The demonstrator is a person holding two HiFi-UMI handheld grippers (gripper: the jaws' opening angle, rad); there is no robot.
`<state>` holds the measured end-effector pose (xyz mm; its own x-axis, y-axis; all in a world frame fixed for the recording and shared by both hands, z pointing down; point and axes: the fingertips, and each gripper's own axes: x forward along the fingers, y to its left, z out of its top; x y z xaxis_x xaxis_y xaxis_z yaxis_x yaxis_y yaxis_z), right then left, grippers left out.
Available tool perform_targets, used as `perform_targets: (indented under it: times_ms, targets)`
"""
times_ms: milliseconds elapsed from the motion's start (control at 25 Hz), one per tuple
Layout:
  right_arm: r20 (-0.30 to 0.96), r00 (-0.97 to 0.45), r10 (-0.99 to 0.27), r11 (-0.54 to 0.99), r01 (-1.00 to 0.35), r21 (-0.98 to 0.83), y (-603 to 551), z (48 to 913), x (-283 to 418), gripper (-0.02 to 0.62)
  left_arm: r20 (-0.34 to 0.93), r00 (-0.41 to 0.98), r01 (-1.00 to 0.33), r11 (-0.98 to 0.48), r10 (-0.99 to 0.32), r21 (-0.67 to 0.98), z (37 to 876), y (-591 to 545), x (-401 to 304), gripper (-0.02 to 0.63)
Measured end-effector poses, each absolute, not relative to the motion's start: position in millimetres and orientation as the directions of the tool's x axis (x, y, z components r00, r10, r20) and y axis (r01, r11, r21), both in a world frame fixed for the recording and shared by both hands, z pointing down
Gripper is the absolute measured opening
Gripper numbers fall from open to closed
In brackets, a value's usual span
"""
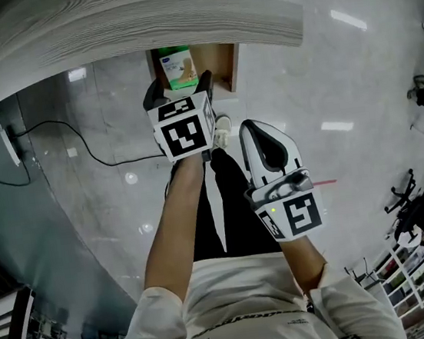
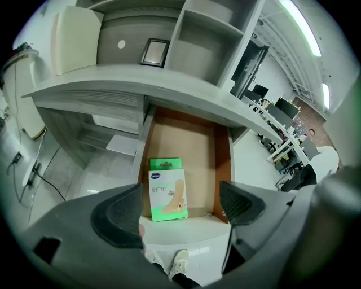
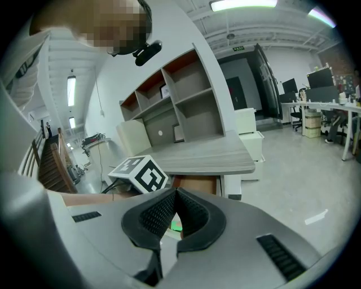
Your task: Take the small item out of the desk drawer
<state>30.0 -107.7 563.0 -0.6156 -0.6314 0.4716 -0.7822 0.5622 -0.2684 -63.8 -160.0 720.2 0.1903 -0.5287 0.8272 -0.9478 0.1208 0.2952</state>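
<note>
A small green and white box [image 2: 167, 190] lies flat in the open wooden desk drawer [image 2: 186, 141], near its front left corner. My left gripper [image 2: 180, 208] hovers just in front of the drawer, above its white front panel. It is open, its jaws spread wide, and nothing is between the pads. In the head view the box [image 1: 177, 67] shows just beyond the left gripper [image 1: 179, 88]. My right gripper [image 1: 257, 128] hangs back to the right of the drawer [image 1: 223, 66]. Its tips [image 3: 175, 191] meet, shut on nothing.
The grey wood-grain desk top [image 2: 141, 84] overhangs the drawer, with shelves [image 2: 208, 34] standing on it. A black cable [image 1: 76, 140] trails over the glossy floor at the left. The person's legs and shoes [image 1: 221, 129] are below the grippers. Office chairs and desks [image 2: 282, 135] stand far off to the right.
</note>
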Motion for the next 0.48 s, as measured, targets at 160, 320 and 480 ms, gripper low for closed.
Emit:
perform_targets:
  times_ms: [160, 320, 480]
  targets:
    - [0.476, -0.616, -0.628, 0.562, -0.782, -0.270, -110, 567, 28, 0.031, 0.844, 0.186, -0.946, 0.140, -0.503, 0.292, 732, -166, -66, 0.413]
    - [0.481, -0.614, -0.626, 0.556, -0.784, -0.277, -113, 571, 28, 0.031, 0.858, 0.188, -0.945, 0.149, -0.477, 0.290, 743, -171, -66, 0.413]
    - [0.487, -0.611, -0.624, 0.550, -0.786, -0.282, -115, 576, 27, 0.031, 0.863, 0.173, -0.948, 0.157, -0.475, 0.277, 749, -178, -68, 0.411]
